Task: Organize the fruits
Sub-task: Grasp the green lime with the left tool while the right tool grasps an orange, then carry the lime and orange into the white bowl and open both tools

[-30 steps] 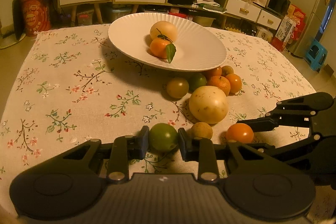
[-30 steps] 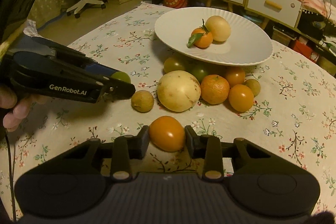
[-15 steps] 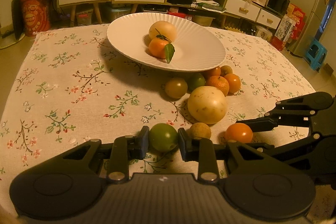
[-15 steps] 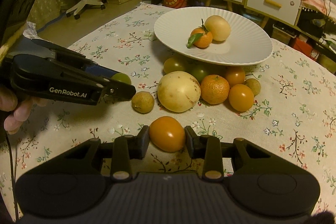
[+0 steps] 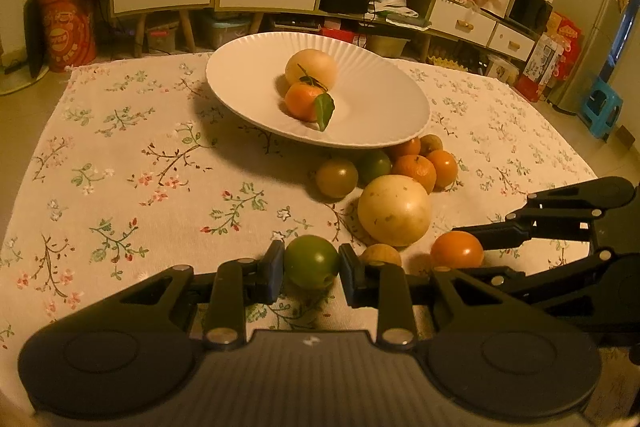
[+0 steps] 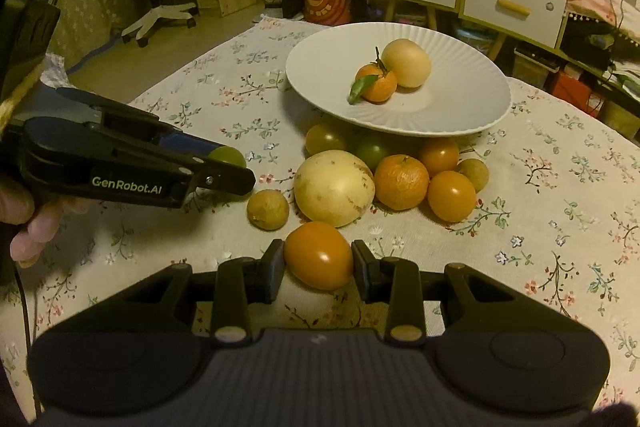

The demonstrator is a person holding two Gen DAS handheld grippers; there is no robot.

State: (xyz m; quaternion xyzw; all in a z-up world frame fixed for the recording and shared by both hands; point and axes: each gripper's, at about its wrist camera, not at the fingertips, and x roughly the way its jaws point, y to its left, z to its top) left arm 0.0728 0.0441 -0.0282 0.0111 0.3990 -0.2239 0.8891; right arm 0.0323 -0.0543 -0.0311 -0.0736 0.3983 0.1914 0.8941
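Green and glossy, the small round fruit (image 5: 311, 267) sits clamped in the left gripper (image 5: 311, 269) fingers, as a second ago; the right gripper (image 6: 319, 263) likewise grips a smooth orange fruit (image 6: 319, 254). Nothing has shifted, so both await carrying from the counter (image 5: 120, 167) to the white plate (image 5: 248, 67).

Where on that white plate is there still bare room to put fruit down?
The white plate is bare on its near and right side, beside the leafy mandarin and pale round fruit. Crowded: the loose fruit pile along its near rim.
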